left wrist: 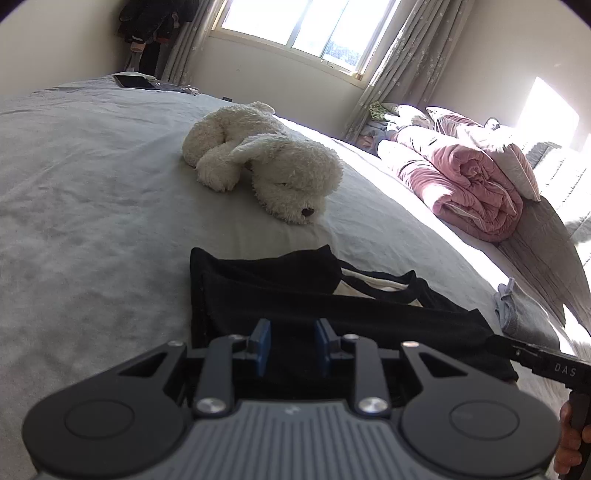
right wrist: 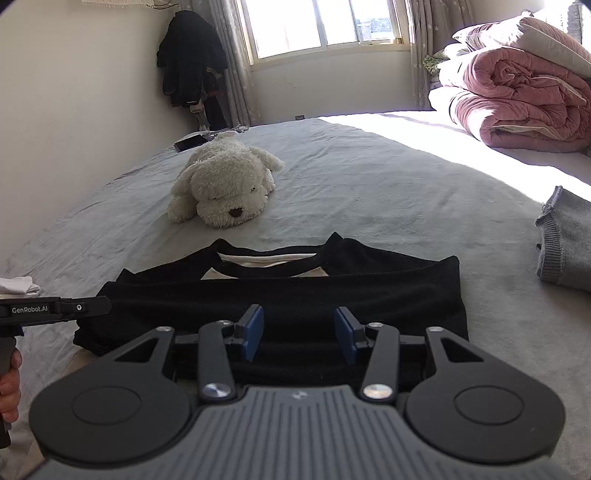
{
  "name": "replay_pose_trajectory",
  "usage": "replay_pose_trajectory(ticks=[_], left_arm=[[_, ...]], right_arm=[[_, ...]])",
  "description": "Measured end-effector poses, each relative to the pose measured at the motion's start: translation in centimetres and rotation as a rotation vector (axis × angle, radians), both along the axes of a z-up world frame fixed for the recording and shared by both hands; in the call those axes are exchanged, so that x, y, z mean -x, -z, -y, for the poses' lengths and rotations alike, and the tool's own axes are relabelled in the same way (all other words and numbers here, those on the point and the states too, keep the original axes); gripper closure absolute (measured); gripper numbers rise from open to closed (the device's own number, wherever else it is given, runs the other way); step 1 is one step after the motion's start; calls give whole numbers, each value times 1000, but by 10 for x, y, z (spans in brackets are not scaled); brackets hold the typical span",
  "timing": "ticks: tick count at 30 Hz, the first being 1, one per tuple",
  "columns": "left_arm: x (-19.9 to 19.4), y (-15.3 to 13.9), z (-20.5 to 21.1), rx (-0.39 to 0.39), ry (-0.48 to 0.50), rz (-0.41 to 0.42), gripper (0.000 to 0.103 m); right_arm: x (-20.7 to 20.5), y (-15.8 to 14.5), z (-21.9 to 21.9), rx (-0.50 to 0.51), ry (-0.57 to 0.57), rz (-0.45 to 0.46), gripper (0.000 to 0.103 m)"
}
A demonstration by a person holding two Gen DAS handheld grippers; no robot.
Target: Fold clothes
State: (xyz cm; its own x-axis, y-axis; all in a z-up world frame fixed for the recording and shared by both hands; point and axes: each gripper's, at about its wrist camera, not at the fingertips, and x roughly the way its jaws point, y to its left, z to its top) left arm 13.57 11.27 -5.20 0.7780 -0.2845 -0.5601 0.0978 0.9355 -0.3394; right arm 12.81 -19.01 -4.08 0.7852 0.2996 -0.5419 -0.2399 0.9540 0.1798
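Left wrist view: left gripper (left wrist: pixel 291 345) sits low centre of frame, blue pads (left wrist: pixel 263 345) apart w/ a clear gap, nothing between them. Black garment (left wrist: pixel 332 310) lies on the grey bedsheet (left wrist: pixel 92 221) just beyond the pads, folded into a band running from centre to lower right, w/ a cream inner layer showing at the neckline. Right gripper shows at lower right edge of this view, its tip at the garment's right end; can't tell from here whether it touches.

Right wrist view: right gripper (right wrist: pixel 299 334) low centre, jaws spread wide, empty, hovering over the near edge of the black garment (right wrist: pixel 295 291). Garment spans the middle of frame, neckline toward the top, sleeves tucked in. Left gripper (right wrist: pixel 88 307) enters from left edge, tip at the garment's left end; its jaws are edge-on here.

Other things: white plush dog (left wrist: pixel 266 162) on the sheet, upper centre in left view, centre-left in right view (right wrist: pixel 221 184), well apart from the garment. Pink quilt (right wrist: pixel 524 99) rolled up, upper right. Grey knit item (right wrist: pixel 565 240) at right edge, apart from the garment. White cloth (right wrist: pixel 20 287) at left edge. Dark tablet (left wrist: pixel 135 81) upper left, at far edge of bed. Window (right wrist: pixel 317 26) top centre.
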Motion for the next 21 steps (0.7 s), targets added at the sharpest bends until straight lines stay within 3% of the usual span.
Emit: replay_pose_trajectory(ticks=[2,6,11,15,18,21], left_arm=[[3,-1,-3,-12,-14,-15,76],[4,1,-27,72,-79,-67,75],[0,15,-45,168,-113,-152,75],[-2,17,-46,206,-140,-161,77],[-3,18,-45,221,-167,-164,85],[-3,17,-42,209,-175,-158,93]], right_arm=[[4,3,-11,6,-19,-2,55],[15,15,-33,55,-103,8,56],[22,26,-52,260,-197,50,62],[27,31,-62,395,-246,86,68],[28,33,-64,462,-239,116,71],[26,41,-65,529,-250,122,87]])
